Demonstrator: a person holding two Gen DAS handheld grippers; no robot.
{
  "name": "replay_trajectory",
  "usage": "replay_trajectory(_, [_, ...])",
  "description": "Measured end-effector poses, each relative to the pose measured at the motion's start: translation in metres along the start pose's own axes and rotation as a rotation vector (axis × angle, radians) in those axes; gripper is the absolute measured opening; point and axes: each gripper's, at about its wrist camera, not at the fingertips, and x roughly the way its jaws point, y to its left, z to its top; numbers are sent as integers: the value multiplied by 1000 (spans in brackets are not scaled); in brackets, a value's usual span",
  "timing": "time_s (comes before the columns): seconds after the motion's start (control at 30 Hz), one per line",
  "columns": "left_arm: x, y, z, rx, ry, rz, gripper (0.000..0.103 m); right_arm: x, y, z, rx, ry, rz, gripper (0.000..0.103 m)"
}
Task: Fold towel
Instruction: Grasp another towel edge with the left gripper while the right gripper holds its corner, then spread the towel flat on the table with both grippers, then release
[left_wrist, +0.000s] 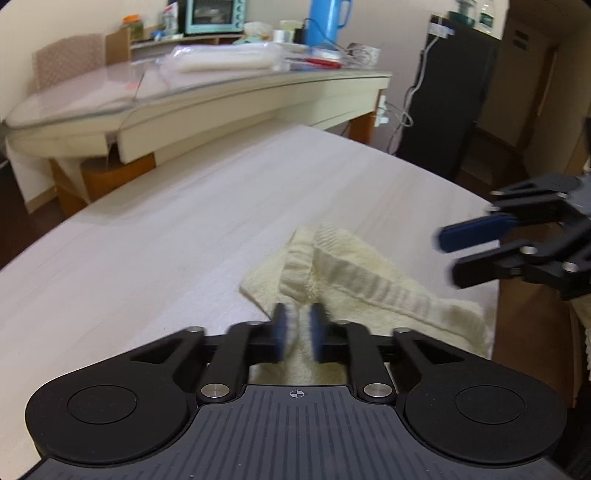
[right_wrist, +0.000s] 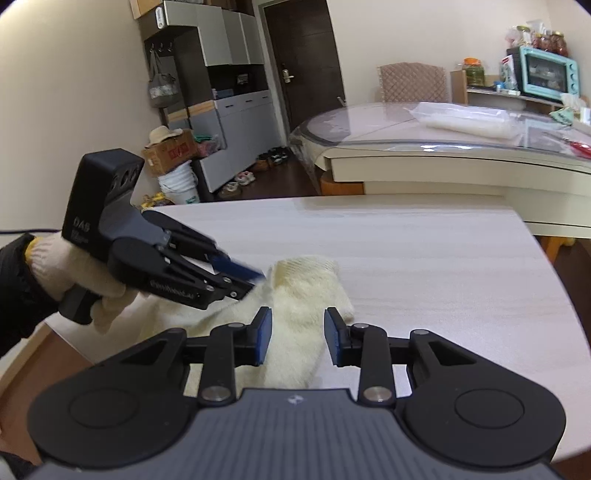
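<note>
1. Towel (left_wrist: 354, 280) lies bunched on the pale table (left_wrist: 155, 236), near its front right edge w/ some cloth close to the rim; not yet folded flat, we judge.
2. Our left gripper (left_wrist: 297, 332) has its pads narrow, pinching a ridge of towel betw. them.
3. Our right gripper (right_wrist: 297, 338) is wide open, nothing in it, hovering just above the towel's near part.
4. Risk: the left pinch looks shallow, on a thick gathered ridge, so the cloth could slip out once lifted.
5. Risk: the towel is crumpled, layers overlap; the right side may grab 2 layers or the wrong edge, giving a skewed fold.
6. Risk: cloth by the table rim could slide off if dragged that way.
7. Hard to tell: the true corners are buried in folds; motion blur on the left pads; the towel's near end is hidden under both gripper bodies.
</note>
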Motion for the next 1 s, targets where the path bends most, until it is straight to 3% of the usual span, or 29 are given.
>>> replay_trajectory(0.07, [-7, -5, -3, 22, -13, 26, 6, 11, -2, 6, 21, 4, 50, 44])
replay_trajectory(0.23, [-22, -4, -8, 4, -50, 102, 6, 48, 0, 15, 14, 60, 110, 41])
replay_trajectory(0.3, [-29, -1, -11, -15, -64, 139, 6, 61, 4, 15, 7, 91, 133, 8])
replay_trajectory(0.4, [-45, 9, -14, -47, -92, 221, 5, 54, 11, 18, -12, 49, 144, 7])
replay_trajectory(0.57, [-87, 18, -21, -109, -154, 385, 5, 4, 19, 34, -88, -166, -42, 6])
replay_trajectory(0.67, [-102, 17, -38, -150, -125, 448, 5, -14, 18, 27, -92, -157, -116, 6])
replay_trajectory(0.73, [-108, 14, -57, -202, -92, 449, 5, -16, 15, 10, -81, -80, -166, 7])
replay_trajectory(0.9, [-105, -4, -76, -212, -18, 422, 6, -9, 11, -20, -34, 64, -141, 9])
replay_trajectory(1.0, [-113, -3, -76, -239, -29, 387, 13, -14, 13, -20, -21, 31, -119, 23])
